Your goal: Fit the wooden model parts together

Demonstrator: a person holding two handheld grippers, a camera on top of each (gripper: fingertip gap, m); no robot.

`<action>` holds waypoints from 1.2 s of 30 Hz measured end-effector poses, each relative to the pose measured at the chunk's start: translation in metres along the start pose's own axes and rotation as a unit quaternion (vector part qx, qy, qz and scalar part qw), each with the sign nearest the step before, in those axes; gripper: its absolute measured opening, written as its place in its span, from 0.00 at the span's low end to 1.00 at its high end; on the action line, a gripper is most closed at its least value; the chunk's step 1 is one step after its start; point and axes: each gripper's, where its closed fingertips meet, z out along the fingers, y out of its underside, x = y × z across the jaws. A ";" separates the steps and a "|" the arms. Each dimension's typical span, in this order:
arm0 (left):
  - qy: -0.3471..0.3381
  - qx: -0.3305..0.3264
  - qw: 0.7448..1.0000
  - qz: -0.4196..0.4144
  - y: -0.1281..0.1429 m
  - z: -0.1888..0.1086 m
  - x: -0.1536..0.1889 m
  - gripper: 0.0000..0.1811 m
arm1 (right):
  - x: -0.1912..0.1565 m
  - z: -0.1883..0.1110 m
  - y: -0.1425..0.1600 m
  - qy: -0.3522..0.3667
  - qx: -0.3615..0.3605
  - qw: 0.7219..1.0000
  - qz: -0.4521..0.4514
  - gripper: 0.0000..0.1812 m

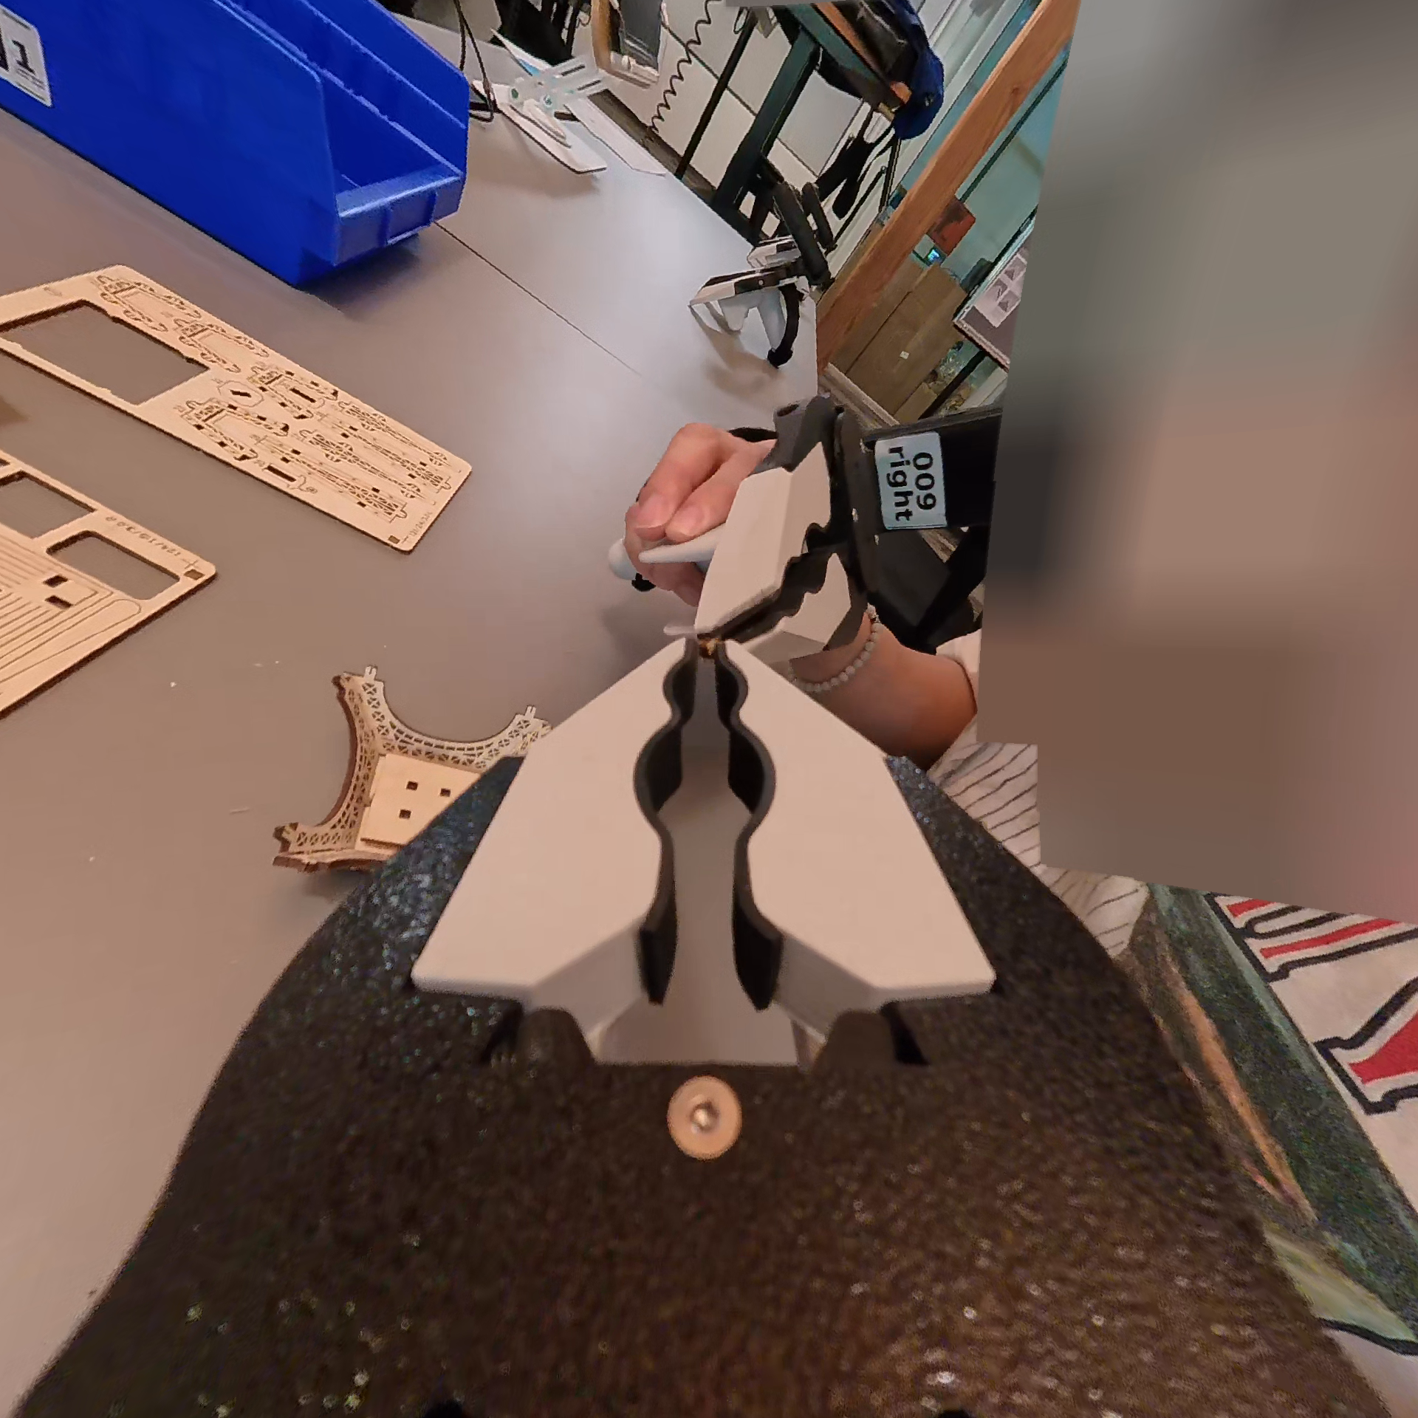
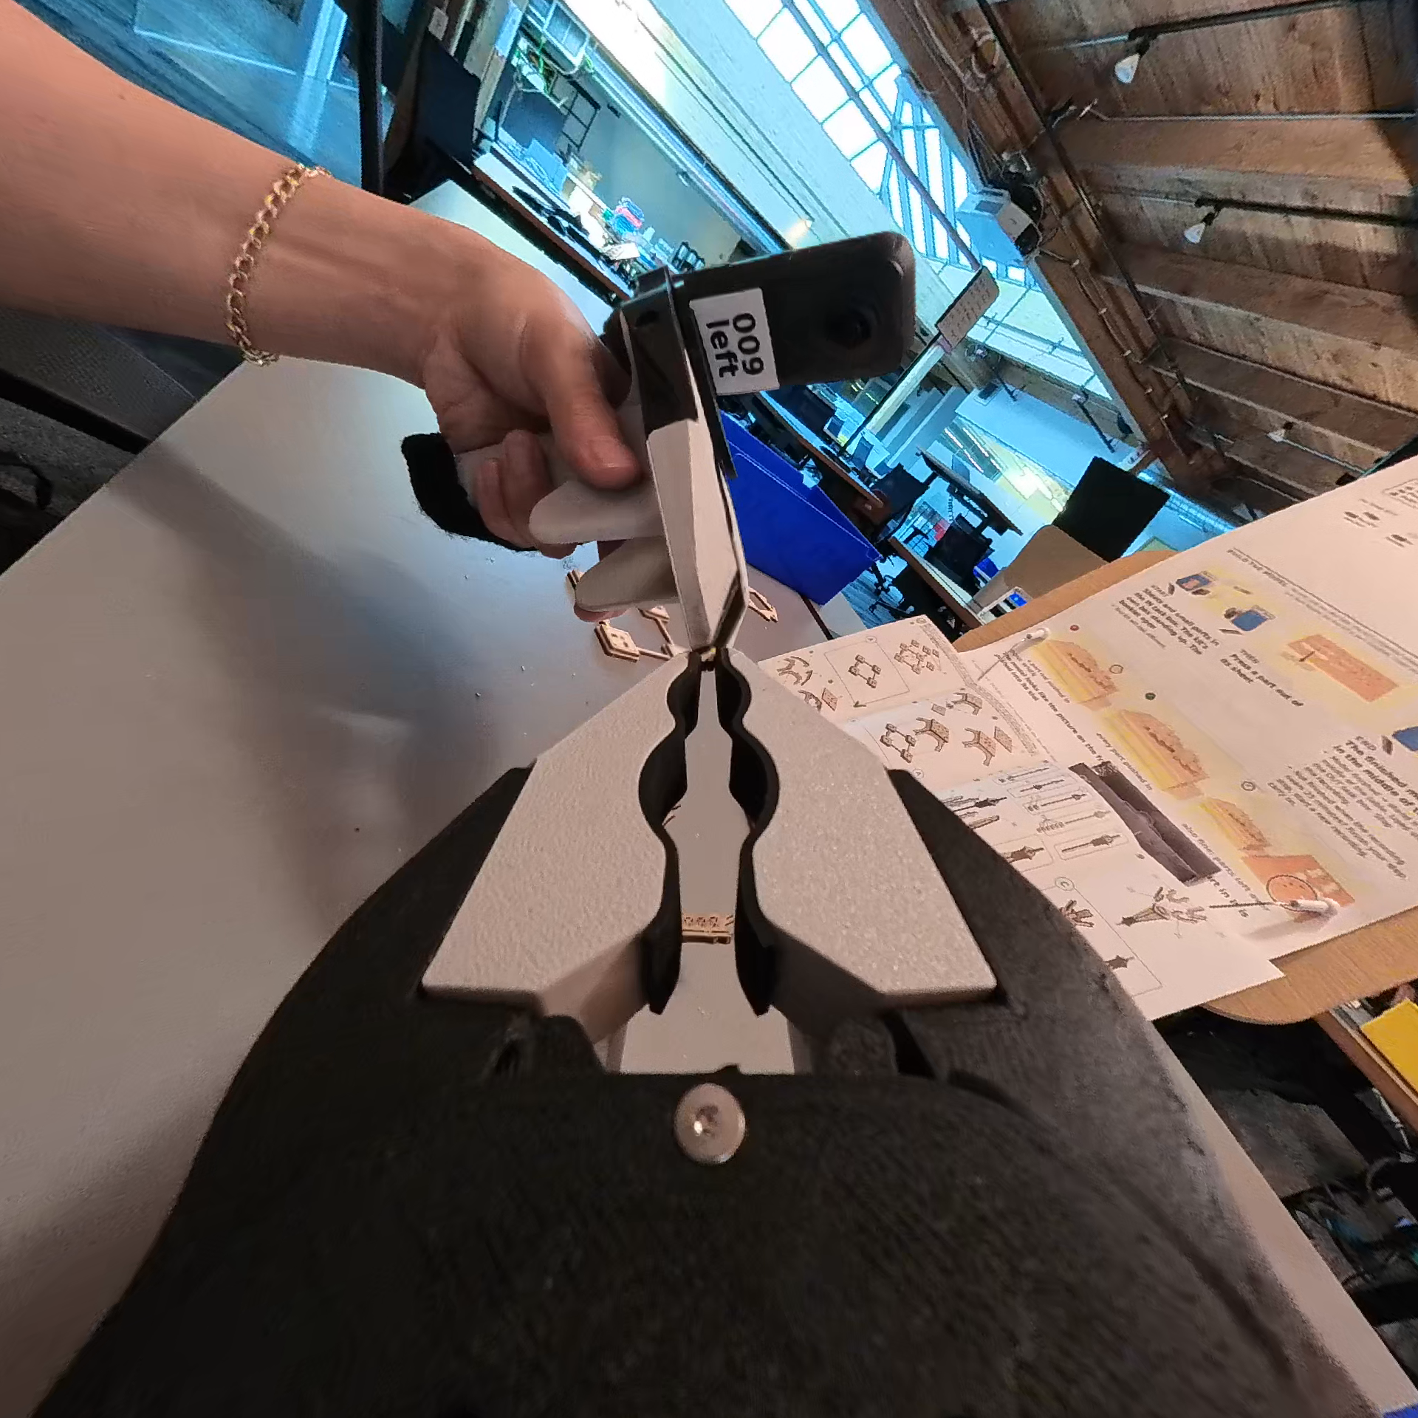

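My left gripper and my right gripper meet tip to tip above the grey table. Both are closed down to a narrow slit. A tiny wooden part is pinched where the tips meet; it also shows in the right wrist view. It is too small to tell which piece each holds. In the left wrist view the right gripper comes in from the upper right. In the right wrist view the left gripper points down from above. A built wooden tower base stands on the table to the left.
Two wooden part sheets lie at the left, and a blue bin behind them. Instruction sheets lie on a wooden board at the right. Loose wooden bits lie behind the grippers. A small wooden strip shows through my right fingers' gap. My left and right fingertips are right by each other.
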 end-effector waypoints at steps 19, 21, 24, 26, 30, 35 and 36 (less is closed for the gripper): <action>-0.173 -0.277 0.926 0.188 0.041 -0.007 -0.070 0.00 | -0.021 -0.030 0.096 -0.091 -0.228 0.905 0.348 0.25; -0.184 -0.340 0.901 0.198 0.052 -0.007 -0.080 0.00 | -0.022 -0.030 0.102 -0.084 -0.248 0.898 0.354 0.22; -0.190 -0.389 0.878 0.207 0.059 -0.001 -0.087 0.00 | -0.029 -0.030 0.110 -0.093 -0.277 0.888 0.354 0.20; -0.180 -0.407 0.871 0.208 0.062 0.004 -0.086 0.00 | -0.035 -0.029 0.114 -0.104 -0.296 0.885 0.345 0.19; -0.195 -0.438 0.851 0.214 0.065 0.003 -0.093 0.00 | -0.041 -0.029 0.121 -0.110 -0.323 0.879 0.334 0.16; -0.197 -0.424 0.858 0.213 0.062 0.005 -0.089 0.00 | -0.042 -0.031 0.122 -0.109 -0.324 0.876 0.341 0.14; -0.201 -0.416 0.862 0.211 0.061 0.005 -0.089 0.00 | -0.042 -0.032 0.122 -0.110 -0.323 0.874 0.345 0.14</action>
